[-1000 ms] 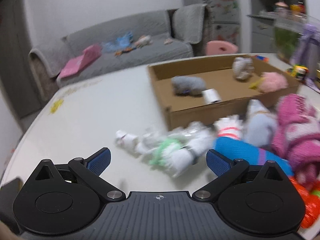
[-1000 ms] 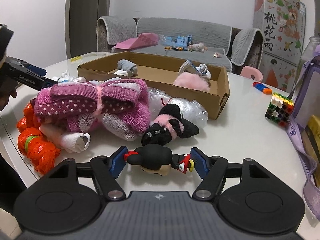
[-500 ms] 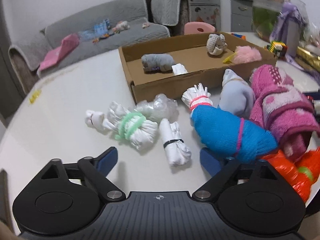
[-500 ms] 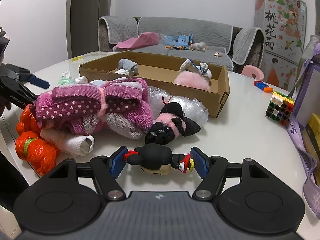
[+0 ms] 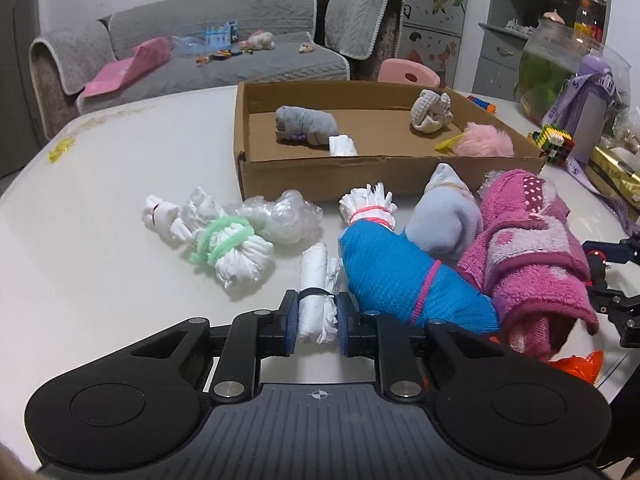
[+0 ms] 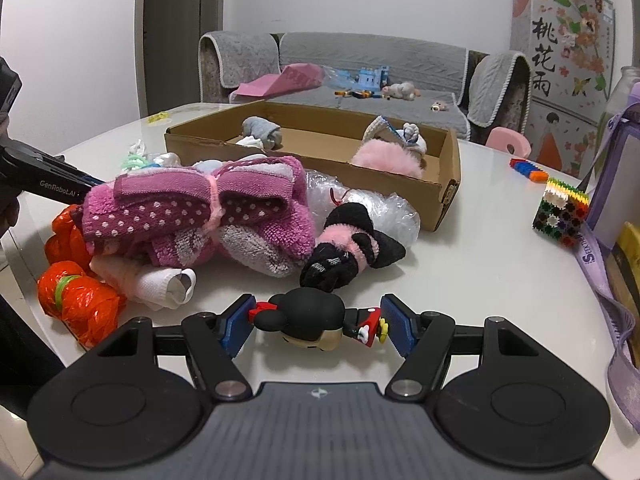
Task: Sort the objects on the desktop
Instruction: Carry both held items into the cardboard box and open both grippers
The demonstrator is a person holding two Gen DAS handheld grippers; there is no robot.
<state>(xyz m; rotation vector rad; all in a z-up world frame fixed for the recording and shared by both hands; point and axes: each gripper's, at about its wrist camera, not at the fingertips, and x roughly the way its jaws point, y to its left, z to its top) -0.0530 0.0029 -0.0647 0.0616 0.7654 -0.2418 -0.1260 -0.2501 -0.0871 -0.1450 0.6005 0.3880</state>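
Two pads of the left claw [image 5: 318, 317] clench a white roll [image 5: 318, 300] at lower centre, blue bundle [image 5: 404, 276] touching its right; bare tabletop [image 5: 88, 248] lies left. Right view: right claw [image 6: 318, 323] grasps a mouse figure [image 6: 316, 320] low centre; open tabletop [image 6: 492, 268] reaches rightward.

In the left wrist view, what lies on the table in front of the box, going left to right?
White bundle with green tie → bubble wrap wad → white roll in the left gripper → blue bundle → pale grey sock → pink towel bundle.
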